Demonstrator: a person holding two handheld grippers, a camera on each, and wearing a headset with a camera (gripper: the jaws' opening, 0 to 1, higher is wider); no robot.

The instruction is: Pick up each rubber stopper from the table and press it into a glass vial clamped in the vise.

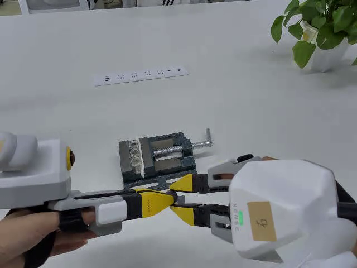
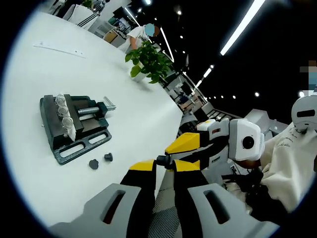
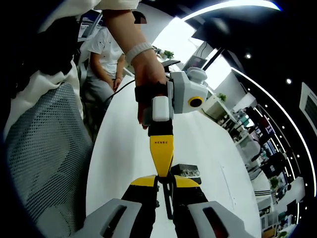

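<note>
Little was done: the vials (image 1: 135, 156) in the vise (image 1: 167, 163) looked unstoppered, two stoppers (image 2: 94, 164) lay on the table (image 1: 251, 100) at the vise's five o'clock in the left gripper view, and the left gripper (image 2: 164, 163) pinched what seemed a third stopper (image 2: 161, 159) between the right gripper's (image 3: 165, 179) spread jaws.

Both handheld grippers are fitted with yellow wedge jaws on black and grey frames. The left gripper (image 2: 167, 166) is topped by a white box bearing a round yellow disc (image 1: 68, 158). The right gripper (image 1: 171, 196) is capped by a faceted white shell (image 1: 295, 190) marked with a tan label (image 1: 261, 221). A white wristband (image 3: 138, 49) is worn.
</note>
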